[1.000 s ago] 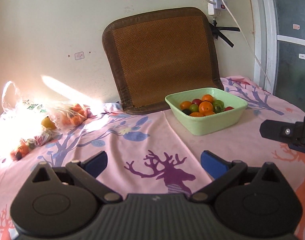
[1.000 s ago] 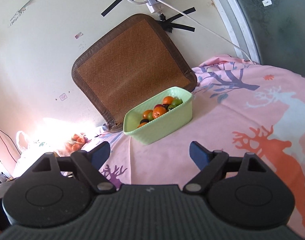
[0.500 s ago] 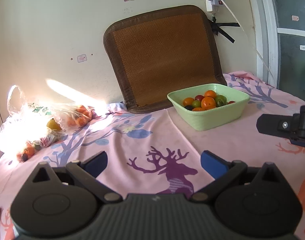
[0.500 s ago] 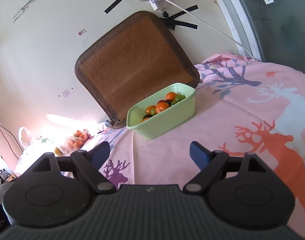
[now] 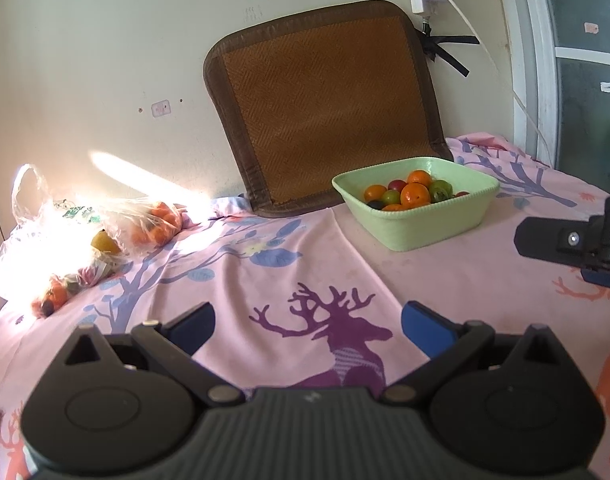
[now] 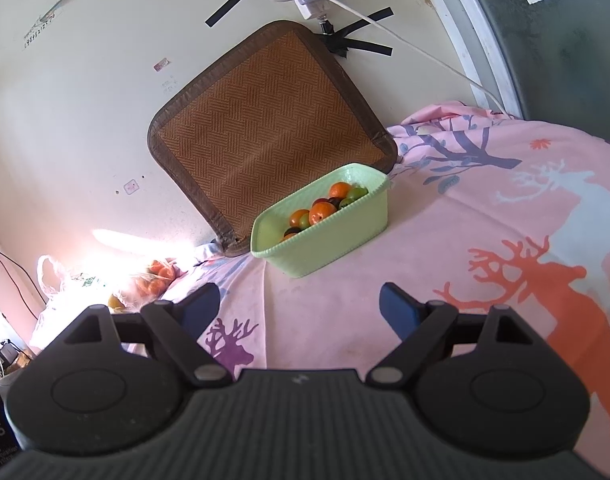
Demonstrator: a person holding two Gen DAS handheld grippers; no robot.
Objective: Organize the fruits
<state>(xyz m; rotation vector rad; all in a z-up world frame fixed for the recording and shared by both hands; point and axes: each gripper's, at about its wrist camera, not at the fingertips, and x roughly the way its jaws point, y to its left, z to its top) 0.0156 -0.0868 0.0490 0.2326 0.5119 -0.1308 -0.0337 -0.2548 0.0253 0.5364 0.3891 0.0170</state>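
- On the pink cloth (image 5: 445,280), your green bowl (image 5: 417,232) of fruit (image 5: 415,194) sits by the far wall, in front of the leaning brown mat (image 5: 325,100)
- Your left gripper (image 5: 307,326) is spread wide and empty; your right gripper (image 6: 299,308) likewise grips nothing
- The bowl lies ahead and a little right of your left gripper; almost dead ahead of your right; the right looks nearer
- Bagged fruit (image 5: 153,224) lies far left in the glare; your left hand is the likelier reach
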